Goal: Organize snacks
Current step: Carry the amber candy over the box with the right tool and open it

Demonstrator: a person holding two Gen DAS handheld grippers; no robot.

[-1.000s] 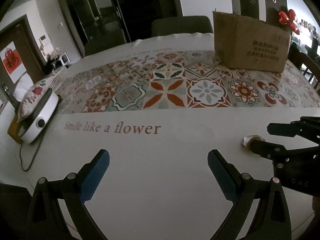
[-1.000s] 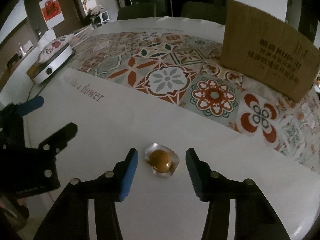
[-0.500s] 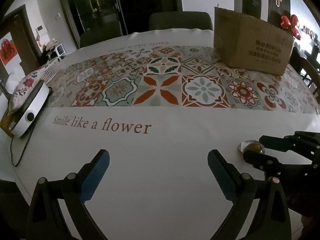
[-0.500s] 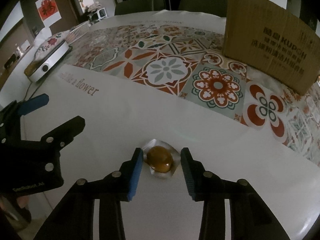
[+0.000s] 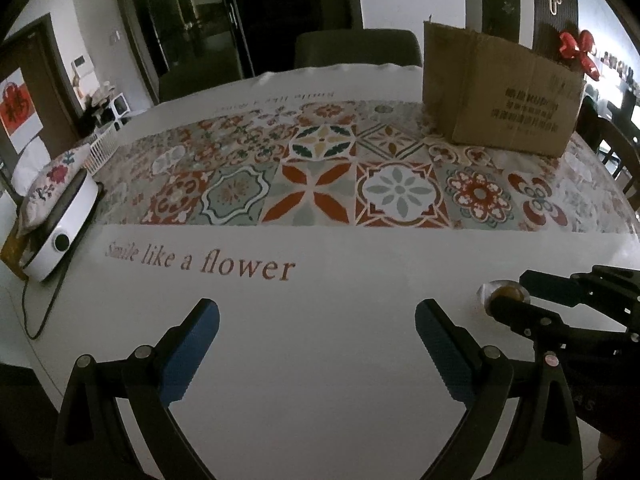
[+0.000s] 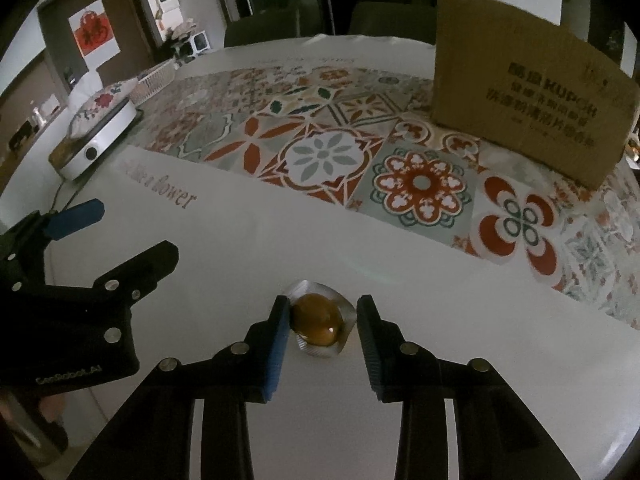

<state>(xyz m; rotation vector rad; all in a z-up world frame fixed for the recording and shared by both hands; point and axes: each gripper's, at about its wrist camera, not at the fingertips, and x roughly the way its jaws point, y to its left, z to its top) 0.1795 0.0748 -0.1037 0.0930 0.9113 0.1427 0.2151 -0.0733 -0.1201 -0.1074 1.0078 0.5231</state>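
The right gripper (image 6: 322, 314) was closing around a brown jelly snack (image 6: 318, 320) in a clear cup on the white tablecloth (image 6: 248, 248); its left pad touched the cup, the right stood just clear. The left gripper (image 5: 316, 316) hung wide open, empty. The cloth read "Smile like a flower" (image 5: 200, 262). The cardboard box (image 6: 528, 96) read "KUPOH".

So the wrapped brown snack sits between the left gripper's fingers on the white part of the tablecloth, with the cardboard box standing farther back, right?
Not quite: the snack lies between the closing fingers of the right gripper, not the left gripper, which is wide open with nothing between its fingers. The right wrist view shows this. It is on the white tablecloth, with the cardboard box farther back.
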